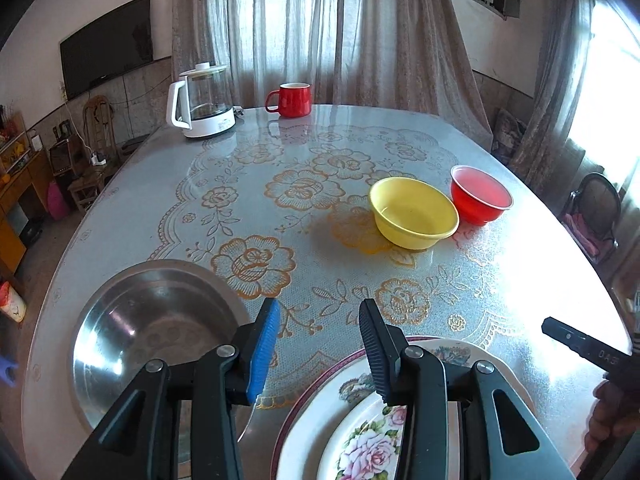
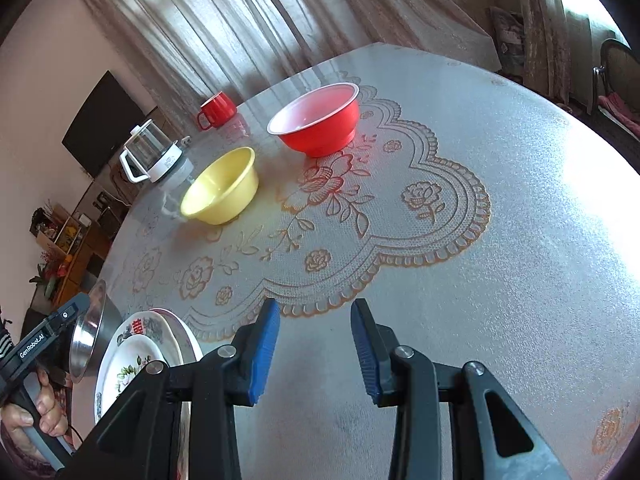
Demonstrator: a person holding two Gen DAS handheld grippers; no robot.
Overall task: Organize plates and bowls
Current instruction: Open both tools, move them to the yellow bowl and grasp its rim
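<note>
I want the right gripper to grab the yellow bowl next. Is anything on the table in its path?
Nothing visible: only bare tablecloth lies between the open right gripper and the yellow bowl; the red bowl sits off to the side.

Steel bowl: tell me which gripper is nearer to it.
Left. The left gripper hovers just right of the steel bowl; the right gripper sits farther right, beyond the floral plates.

Yellow bowl (image 1: 414, 213) beside red bowl (image 1: 481, 195) — steel bowl (image 1: 152, 336) near stacked floral plates (image 1: 360, 436) (all upright)
</note>
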